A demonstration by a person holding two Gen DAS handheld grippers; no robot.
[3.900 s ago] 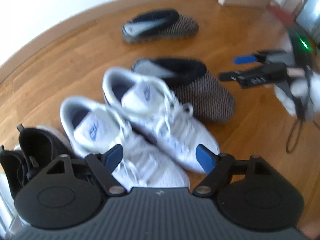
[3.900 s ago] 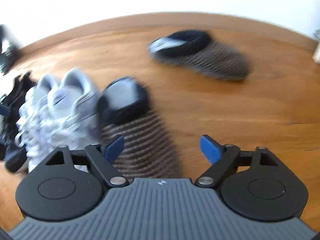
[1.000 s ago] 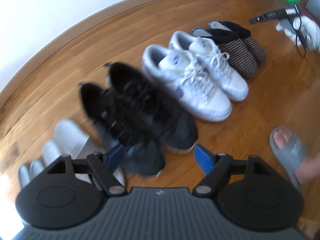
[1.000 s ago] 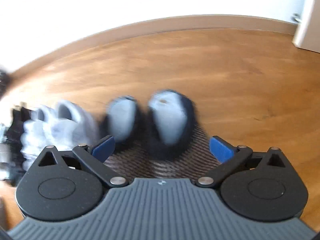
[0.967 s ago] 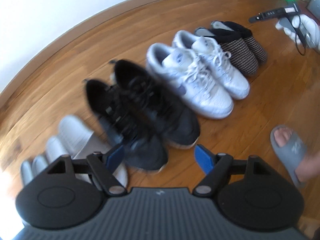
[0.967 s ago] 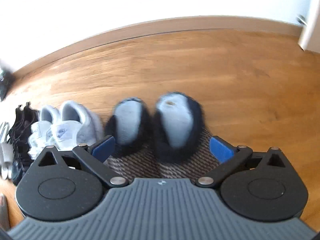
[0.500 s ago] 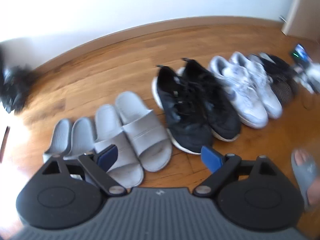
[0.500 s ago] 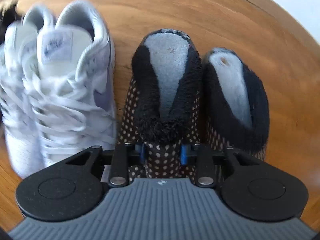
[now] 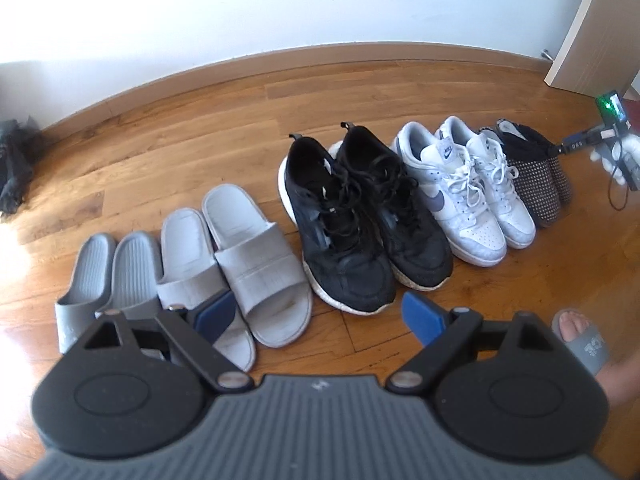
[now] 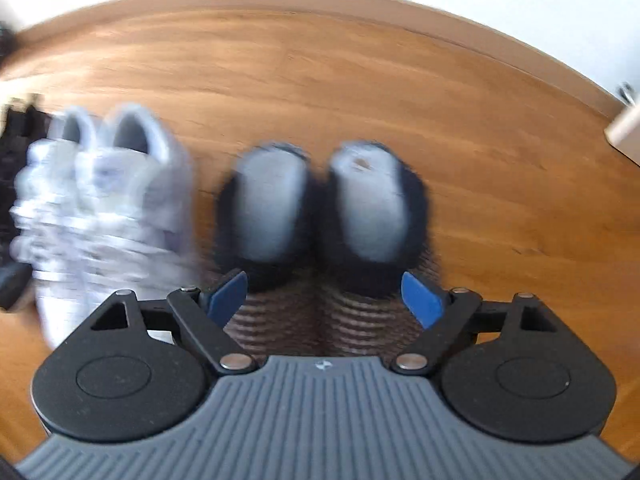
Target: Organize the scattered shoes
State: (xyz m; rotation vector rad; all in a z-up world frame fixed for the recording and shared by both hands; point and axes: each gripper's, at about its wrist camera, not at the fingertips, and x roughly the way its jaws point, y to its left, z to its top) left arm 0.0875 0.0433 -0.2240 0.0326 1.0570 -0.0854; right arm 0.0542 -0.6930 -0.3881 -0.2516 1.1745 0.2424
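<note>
Five pairs stand in a row on the wood floor in the left wrist view: small grey slides (image 9: pixel 108 268), larger light grey slides (image 9: pixel 240 256), black sneakers (image 9: pixel 360 216), white sneakers (image 9: pixel 464 184) and dotted brown slippers (image 9: pixel 536 176). My left gripper (image 9: pixel 320 314) hangs open in front of the row, holding nothing. The right wrist view is blurred. There my right gripper (image 10: pixel 324 296) is open just in front of the two slippers (image 10: pixel 268 208), which sit side by side next to the white sneakers (image 10: pixel 108 200). The right-hand device (image 9: pixel 612 136) shows at the row's right end.
A person's foot in a grey slide (image 9: pixel 584 340) stands at the lower right. A white door panel (image 9: pixel 592 40) leans at the far right. Along the wall runs a wooden baseboard (image 9: pixel 320 60), and a dark bundle (image 9: pixel 16 160) lies by it at the left.
My right gripper was shut on the left dotted slipper half a second ago; now it is open and drawn back. The left view has backed off and shows the whole row.
</note>
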